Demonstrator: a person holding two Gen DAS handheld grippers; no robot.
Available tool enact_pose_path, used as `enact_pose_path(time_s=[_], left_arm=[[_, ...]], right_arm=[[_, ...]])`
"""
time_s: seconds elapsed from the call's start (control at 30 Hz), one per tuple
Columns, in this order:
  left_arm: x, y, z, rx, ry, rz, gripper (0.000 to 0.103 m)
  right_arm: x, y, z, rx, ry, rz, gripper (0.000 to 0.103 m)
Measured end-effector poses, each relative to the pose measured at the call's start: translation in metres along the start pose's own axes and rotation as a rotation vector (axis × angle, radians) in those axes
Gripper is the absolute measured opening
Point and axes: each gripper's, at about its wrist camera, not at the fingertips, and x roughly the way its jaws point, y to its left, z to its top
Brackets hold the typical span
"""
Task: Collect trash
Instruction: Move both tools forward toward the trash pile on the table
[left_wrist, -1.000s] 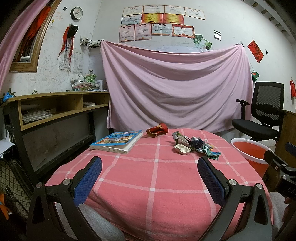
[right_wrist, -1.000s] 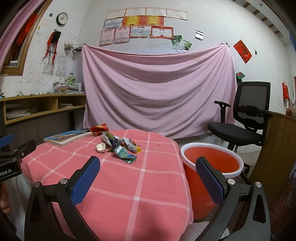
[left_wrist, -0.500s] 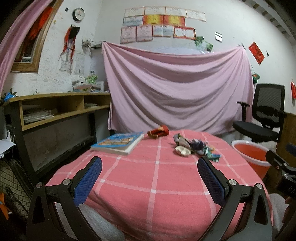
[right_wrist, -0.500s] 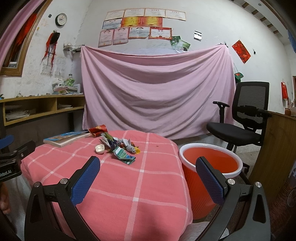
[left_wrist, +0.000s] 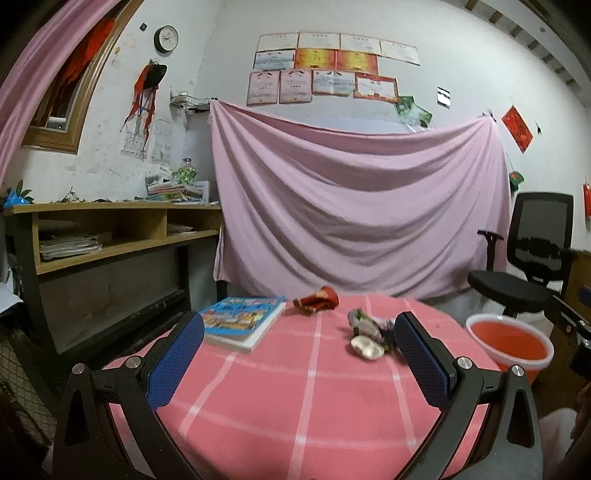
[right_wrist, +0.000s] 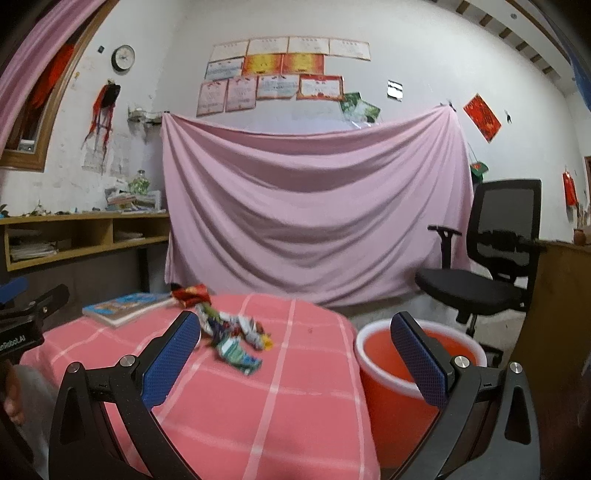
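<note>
Pink sheet (left_wrist: 354, 206) hangs on the back wall, tabletop (left_wrist: 295, 398) under a pink checked cloth. Left wrist view: my left fingers (left_wrist: 297, 363) spread wide apart, nothing between them, low over the near cloth. Trash pile (left_wrist: 369, 330) at 1 o'clock just inside my right pad, blurred; a white piece at its near edge. Red wrapper (left_wrist: 317, 300) at 12 near the far edge, lying apart. Book (left_wrist: 242, 321) at 11, flat. Red bucket (left_wrist: 509, 345) at 3, off the tabletop, beside it.

Right wrist view: my right fingers (right_wrist: 295, 363) wide apart too, holding nothing. Trash pile (right_wrist: 234, 338) at 11 on the cloth, just past the left pad. Red bucket (right_wrist: 380, 369) at 2, partly behind the right pad, close against the tabletop edge. Book (right_wrist: 125, 303) at 10. Office chair (right_wrist: 487, 266) behind the bucket.
</note>
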Motion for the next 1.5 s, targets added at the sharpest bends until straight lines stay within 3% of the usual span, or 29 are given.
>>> enact_pose_path(time_s=[0.2, 0.37, 0.6, 0.8, 0.93, 1.07, 1.1, 1.13, 1.37, 1.5], left_arm=[[0.026, -0.009, 0.014, 0.023, -0.053, -0.011, 0.101], [0.062, -0.012, 0.024, 0.031, -0.009, -0.038, 0.101], [0.116, -0.007, 0.013, -0.022, 0.208, -0.12, 0.1], [0.141, -0.018, 0.0, -0.011, 0.326, -0.166, 0.097], [0.157, -0.03, -0.018, 0.031, 0.404, -0.166, 0.078], [0.169, -0.036, -0.038, 0.057, 0.499, -0.176, 0.059], [0.172, -0.038, -0.04, 0.063, 0.516, -0.184, 0.053], [0.173, -0.039, -0.043, 0.067, 0.526, -0.192, 0.052], [0.173, -0.037, -0.046, 0.048, 0.548, -0.203, 0.052], [0.176, -0.035, -0.046, 0.04, 0.567, -0.212, 0.052]], right_arm=[[0.026, -0.005, 0.011, -0.004, -0.074, 0.058, 0.103], [0.05, -0.007, 0.014, -0.022, -0.077, 0.103, 0.103], [0.102, -0.01, 0.002, -0.057, 0.084, 0.126, 0.103], [0.133, -0.008, -0.016, -0.059, 0.269, 0.186, 0.102], [0.151, -0.002, -0.025, -0.078, 0.382, 0.259, 0.082], [0.166, 0.001, -0.033, -0.078, 0.488, 0.337, 0.072], [0.168, 0.003, -0.034, -0.083, 0.507, 0.35, 0.064], [0.169, 0.006, -0.035, -0.089, 0.52, 0.359, 0.059], [0.178, 0.03, -0.05, -0.191, 0.633, 0.444, 0.049], [0.183, 0.035, -0.055, -0.224, 0.67, 0.45, 0.032]])
